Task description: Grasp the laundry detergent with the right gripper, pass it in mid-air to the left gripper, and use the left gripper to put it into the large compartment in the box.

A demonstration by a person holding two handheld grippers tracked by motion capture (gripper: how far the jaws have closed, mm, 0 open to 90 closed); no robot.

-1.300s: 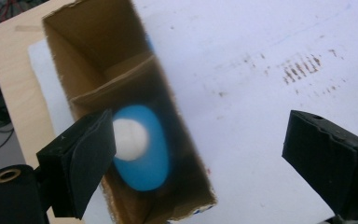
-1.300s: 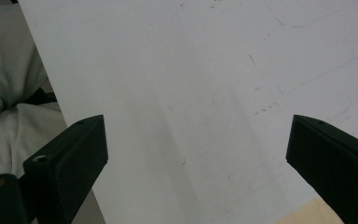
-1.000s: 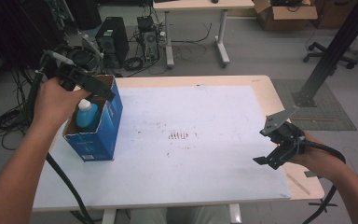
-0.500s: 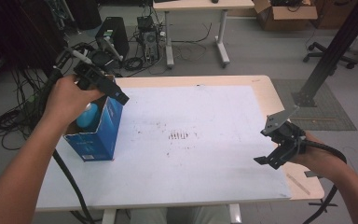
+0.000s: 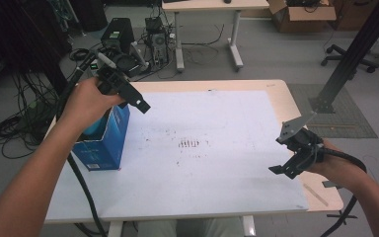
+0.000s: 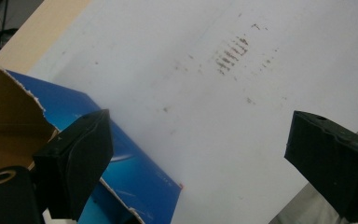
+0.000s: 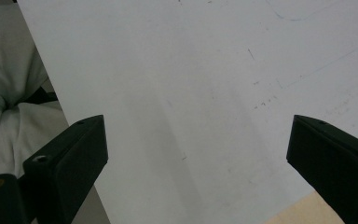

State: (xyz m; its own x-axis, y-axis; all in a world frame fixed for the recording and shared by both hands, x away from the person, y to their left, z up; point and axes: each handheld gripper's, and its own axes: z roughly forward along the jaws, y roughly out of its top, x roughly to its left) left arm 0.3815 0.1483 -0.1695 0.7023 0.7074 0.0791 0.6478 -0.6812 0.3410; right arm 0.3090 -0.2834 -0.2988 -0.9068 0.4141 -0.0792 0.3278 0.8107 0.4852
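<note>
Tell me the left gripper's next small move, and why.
Probably a short move back and down toward the blue box. The left gripper is open and empty, hanging past the box's open top, and a light blue item sits inside.

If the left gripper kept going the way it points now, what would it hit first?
Probably the white sheet on the table, just past the blue box. The left gripper has its jaws wide apart; its left jaw might clip the box's torn rim, depth unclear.

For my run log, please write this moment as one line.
left gripper: open, above blue box | right gripper: open, holds nothing, over white sheet | box: upright, top open
</note>
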